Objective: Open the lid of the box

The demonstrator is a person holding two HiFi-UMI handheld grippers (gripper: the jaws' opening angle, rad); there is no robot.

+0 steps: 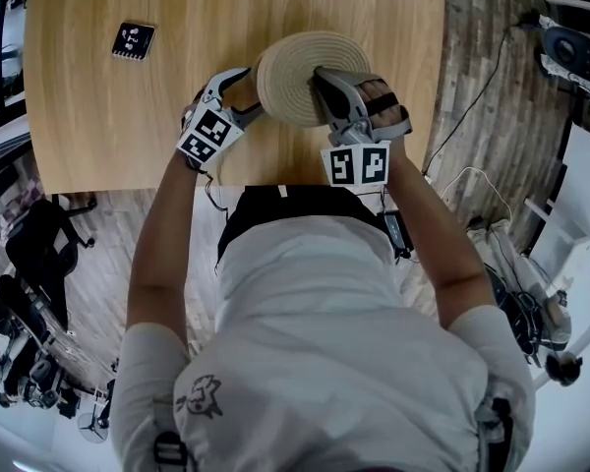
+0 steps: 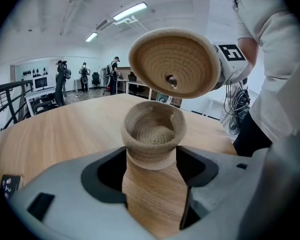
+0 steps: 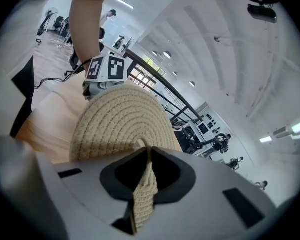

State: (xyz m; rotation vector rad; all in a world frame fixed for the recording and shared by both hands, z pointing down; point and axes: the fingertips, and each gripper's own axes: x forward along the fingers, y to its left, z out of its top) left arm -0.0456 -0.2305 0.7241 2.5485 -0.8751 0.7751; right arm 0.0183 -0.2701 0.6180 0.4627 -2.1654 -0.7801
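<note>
lid (image 2: 175,64) dangles tilted by its woven loop (image 3: 141,204), pinched in the right gripper (image 1: 326,79), just above the box (image 2: 154,134) clamped between the left gripper's (image 2: 152,166) jaws. that floppy loop might slip free, dropping the lid back onto the box.

2 grippers: left gripper (image 2: 152,156), right gripper (image 3: 146,159). 2 marker cubes, 1 per gripper: left cube (image 1: 206,134), right cube (image 1: 357,164). 1 woven box (image 2: 154,134). 1 woven lid (image 1: 305,75). 1 table (image 1: 177,116). 1 black marker tile (image 1: 134,40). Bkgd ppl (image 2: 62,81): approx 4, too small to be sure.
</note>
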